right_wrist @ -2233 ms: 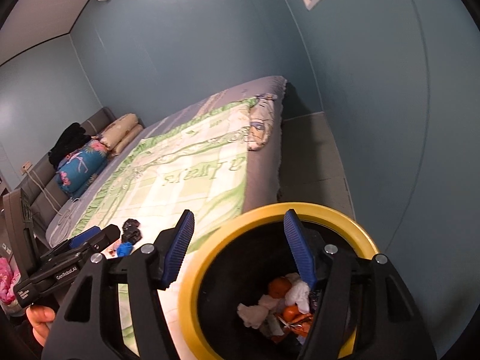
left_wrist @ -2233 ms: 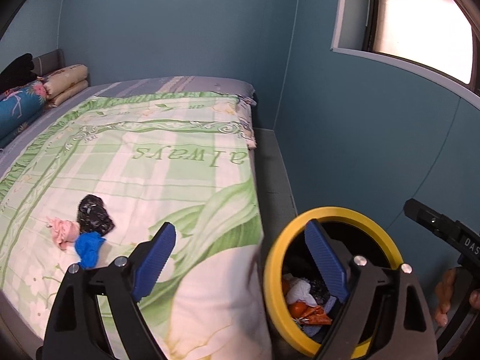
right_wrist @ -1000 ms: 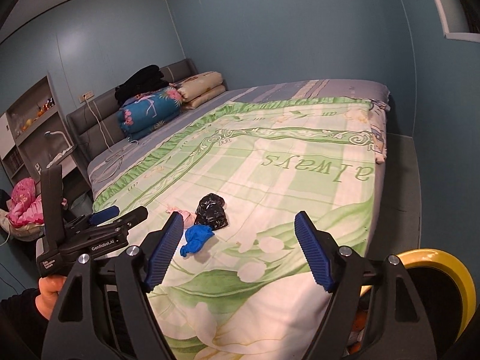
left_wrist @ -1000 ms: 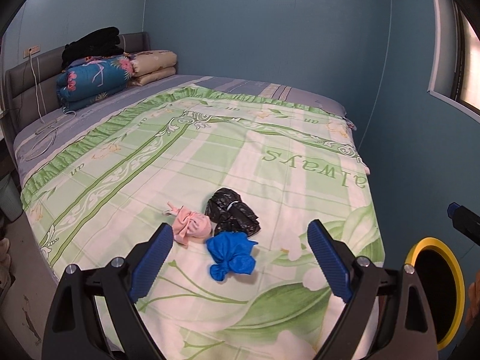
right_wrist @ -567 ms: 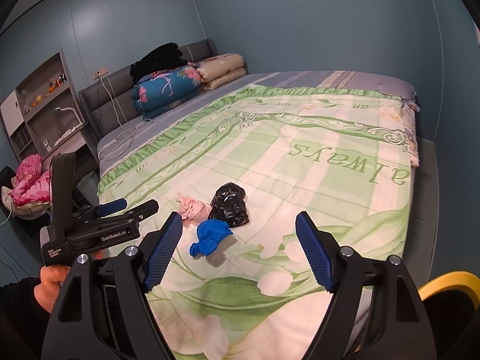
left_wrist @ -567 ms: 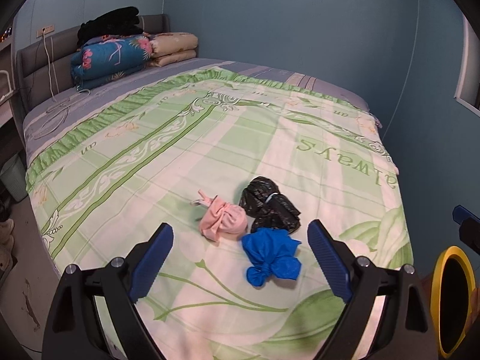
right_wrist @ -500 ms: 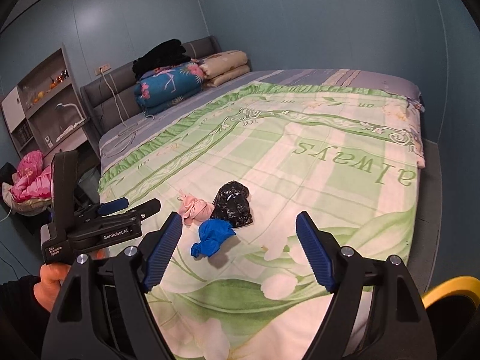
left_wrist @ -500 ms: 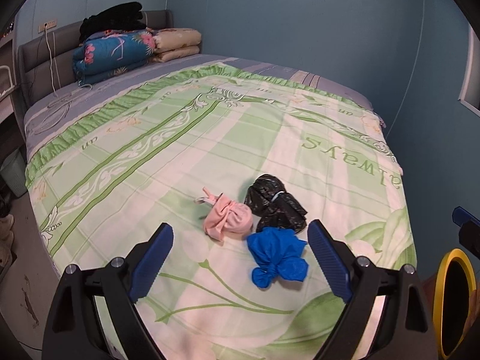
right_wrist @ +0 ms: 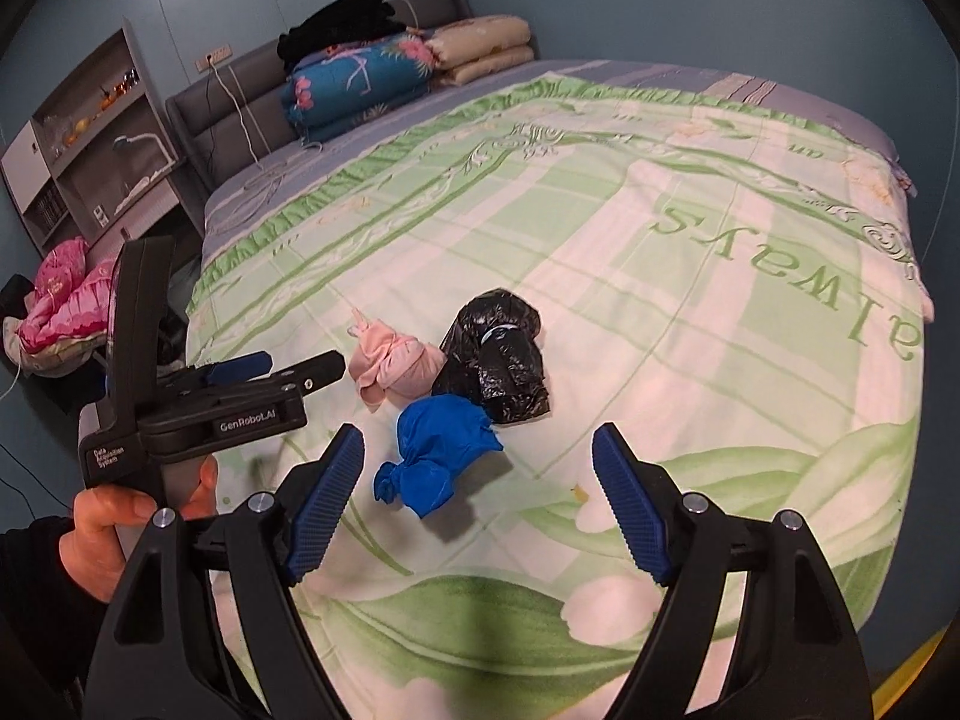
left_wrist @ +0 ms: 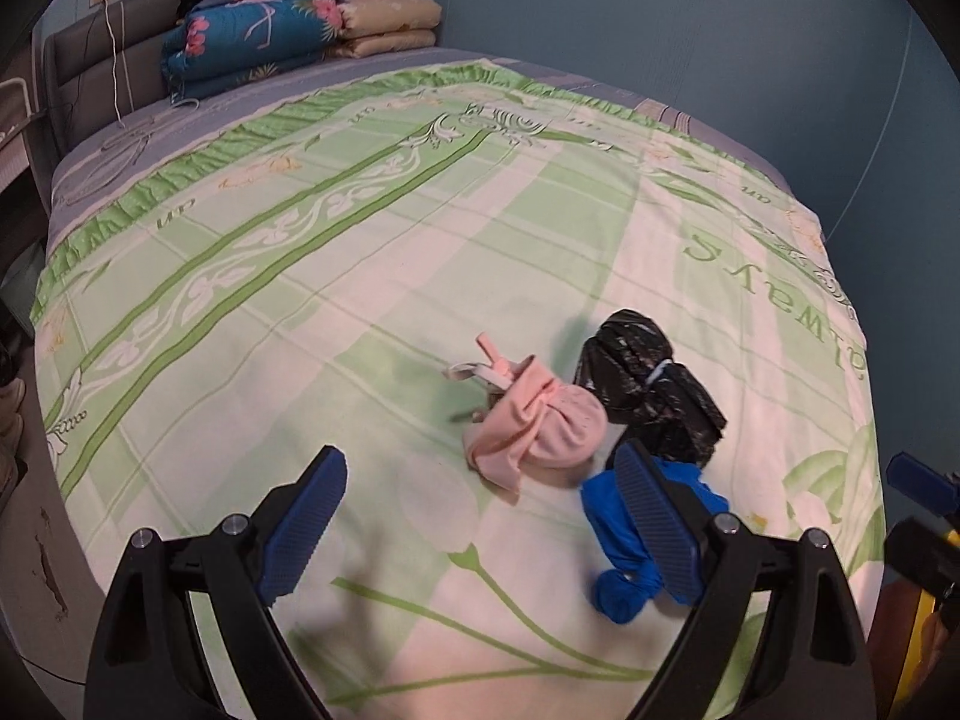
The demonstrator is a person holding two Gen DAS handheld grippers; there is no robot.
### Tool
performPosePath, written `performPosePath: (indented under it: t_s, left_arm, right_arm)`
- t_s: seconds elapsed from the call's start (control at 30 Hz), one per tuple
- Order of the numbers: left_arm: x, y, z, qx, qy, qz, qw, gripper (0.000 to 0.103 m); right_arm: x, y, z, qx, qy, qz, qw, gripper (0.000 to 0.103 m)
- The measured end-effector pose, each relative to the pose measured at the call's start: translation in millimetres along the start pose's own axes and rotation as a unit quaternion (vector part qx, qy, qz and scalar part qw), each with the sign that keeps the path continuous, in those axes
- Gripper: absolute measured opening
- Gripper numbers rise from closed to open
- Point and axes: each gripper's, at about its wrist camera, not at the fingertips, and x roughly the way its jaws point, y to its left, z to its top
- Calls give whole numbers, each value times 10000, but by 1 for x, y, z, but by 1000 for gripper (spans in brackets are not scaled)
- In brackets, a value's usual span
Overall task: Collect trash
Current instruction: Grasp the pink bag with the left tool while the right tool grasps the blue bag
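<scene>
Three knotted bags lie together on the green-and-white bedspread [left_wrist: 360,276]: a pink bag [left_wrist: 534,426] [right_wrist: 396,363], a black bag [left_wrist: 648,378] [right_wrist: 501,354] and a blue bag [left_wrist: 630,546] [right_wrist: 441,450]. My left gripper [left_wrist: 480,516] is open just short of the pink bag, and its right finger covers part of the blue bag. My right gripper [right_wrist: 477,504] is open, with the blue bag just beyond its left finger. In the right wrist view a hand [right_wrist: 120,516] holds the left gripper [right_wrist: 282,372] at the left, near the pink bag.
The yellow rim of the bin [left_wrist: 918,606] [right_wrist: 912,666] shows at the lower right by the bed's foot. Folded quilts and pillows [right_wrist: 372,78] lie stacked at the headboard. A shelf unit [right_wrist: 90,138] and pink bedding [right_wrist: 60,300] stand to the left of the bed.
Both grippers swung away from the yellow bin toward the bed and sank closer to the three bags, which now loom larger. Both stayed open.
</scene>
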Motion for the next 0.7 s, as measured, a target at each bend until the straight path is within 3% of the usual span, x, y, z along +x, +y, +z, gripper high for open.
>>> performPosePath:
  t_s: [0.37, 0.7]
  left_arm:
    - [43, 10, 14, -228, 315, -183, 9991, 88]
    - [72, 17, 18, -316, 540, -569, 9964, 87]
  right_arm:
    - [65, 14, 5, -515, 419, 101, 9977, 75]
    - [109, 19, 12, -861, 805, 125, 9930, 76]
